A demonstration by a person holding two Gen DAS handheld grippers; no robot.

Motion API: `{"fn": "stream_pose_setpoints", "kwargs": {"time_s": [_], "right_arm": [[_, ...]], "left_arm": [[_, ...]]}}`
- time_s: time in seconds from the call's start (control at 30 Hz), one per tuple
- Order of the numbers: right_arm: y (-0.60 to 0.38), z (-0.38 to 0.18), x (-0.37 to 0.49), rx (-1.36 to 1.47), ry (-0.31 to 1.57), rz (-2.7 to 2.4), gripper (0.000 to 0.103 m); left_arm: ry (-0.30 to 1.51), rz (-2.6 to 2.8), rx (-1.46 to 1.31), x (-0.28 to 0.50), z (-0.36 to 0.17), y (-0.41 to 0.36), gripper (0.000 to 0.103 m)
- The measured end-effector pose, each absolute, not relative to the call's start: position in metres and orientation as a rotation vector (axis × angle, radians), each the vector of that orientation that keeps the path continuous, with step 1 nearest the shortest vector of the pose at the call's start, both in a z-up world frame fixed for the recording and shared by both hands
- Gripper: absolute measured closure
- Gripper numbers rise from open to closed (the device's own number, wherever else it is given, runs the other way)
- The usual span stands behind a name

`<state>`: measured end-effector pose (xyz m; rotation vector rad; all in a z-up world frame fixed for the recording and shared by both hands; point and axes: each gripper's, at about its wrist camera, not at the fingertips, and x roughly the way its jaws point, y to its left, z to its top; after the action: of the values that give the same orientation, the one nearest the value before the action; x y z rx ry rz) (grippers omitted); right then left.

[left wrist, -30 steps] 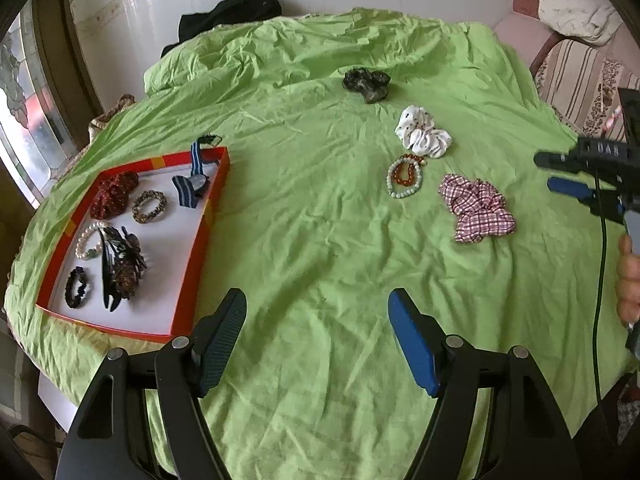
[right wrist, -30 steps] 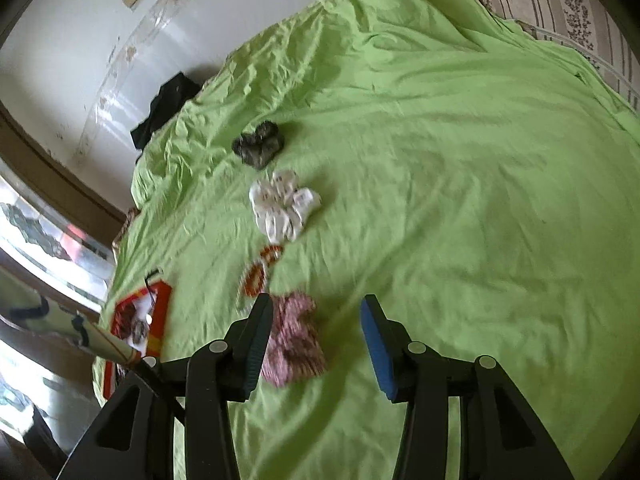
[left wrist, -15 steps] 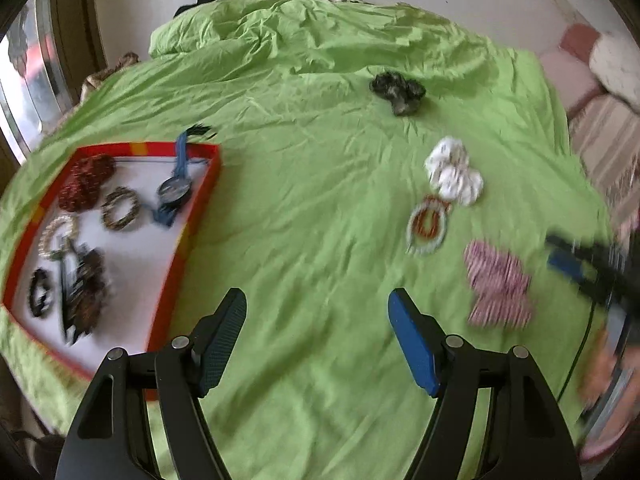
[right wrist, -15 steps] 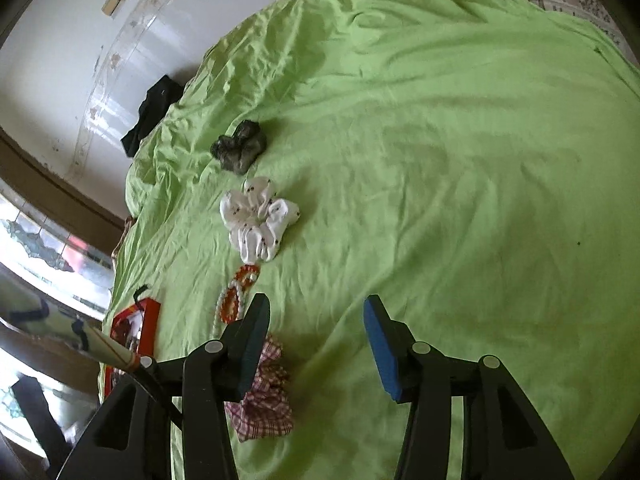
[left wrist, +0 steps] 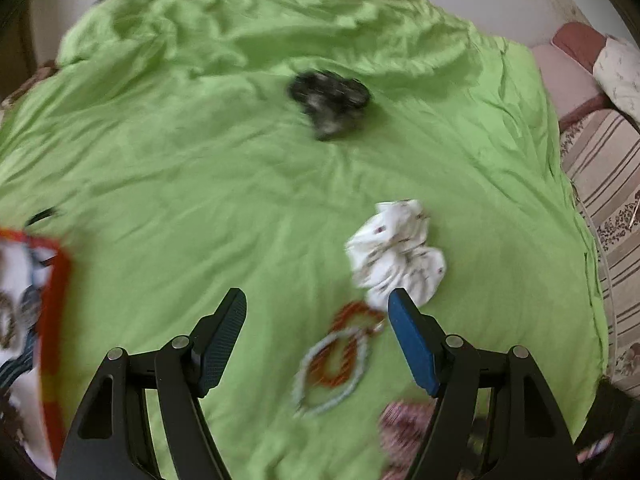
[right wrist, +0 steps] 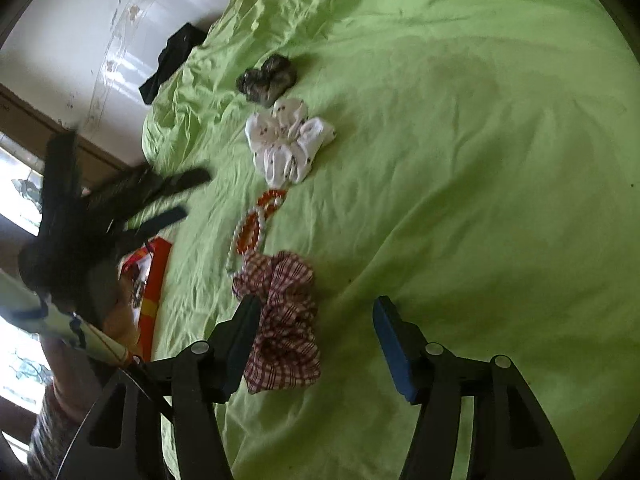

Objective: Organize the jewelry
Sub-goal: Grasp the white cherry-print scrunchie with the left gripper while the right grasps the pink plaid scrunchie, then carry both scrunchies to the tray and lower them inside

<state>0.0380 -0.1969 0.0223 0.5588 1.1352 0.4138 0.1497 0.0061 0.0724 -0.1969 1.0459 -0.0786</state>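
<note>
While both grippers' fingers gape empty, a red-rimmed tray (left wrist: 56, 300) at left frame holds blurred bracelets on the green bedsheet (left wrist: 200, 160).

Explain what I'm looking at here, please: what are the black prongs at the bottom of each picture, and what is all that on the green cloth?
No robot here: a person carries a two-finger gripper in each hand, and each has a wide-angle camera looking out along its fingers. The prongs are those fingers. One picture comes from the left gripper, the other from the right gripper; both are open and hold nothing. On the green sheet lie a dark scrunchie, a white scrunchie, beaded bracelets and a checked scrunchie, roughly in a line. The left view is blurred, with the bracelets between its fingers. The red-edged tray at its left edge already holds some pieces. The dark blurred shape at the left of the right view is the other gripper.
</note>
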Motion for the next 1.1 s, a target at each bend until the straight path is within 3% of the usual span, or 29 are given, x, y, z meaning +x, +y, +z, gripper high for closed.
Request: {"fn": "stream_pose_setpoints", "kwargs": {"time_s": [0.43,0.47,0.53,0.57,0.6,0.7,1.1], "right_arm": [[-0.179,0.02,0.036,0.434,1.129,0.423,0.037],[-0.177,0.02,0.036,0.411,1.123,0.419,0.037],[-0.172,0.021,0.035,0.359,1.108,0.405,0.045],[-0.169,0.022,0.034,0.332,1.103,0.401,0.059],[-0.166,0.022,0.033,0.307,1.101,0.406,0.074],[-0.162,0.023,0.03,0.279,1.083,0.414,0.085],[-0.165,0.051,0.012,0.256,0.962,0.371,0.091]], "left_arm": [[1.113,-0.098,-0.176,0.205,0.029,-0.029,0.031],[1.114,-0.106,-0.167,0.204,0.029,-0.031,0.035],[1.127,-0.139,-0.144,0.202,0.031,-0.035,0.069],[1.144,-0.153,-0.141,0.201,0.031,-0.036,0.09],[1.153,-0.155,-0.147,0.2,0.032,-0.036,0.091],[1.125,-0.143,-0.162,0.183,0.049,-0.032,0.092],[0.905,-0.212,-0.17,0.04,0.172,0.019,0.092]]}}
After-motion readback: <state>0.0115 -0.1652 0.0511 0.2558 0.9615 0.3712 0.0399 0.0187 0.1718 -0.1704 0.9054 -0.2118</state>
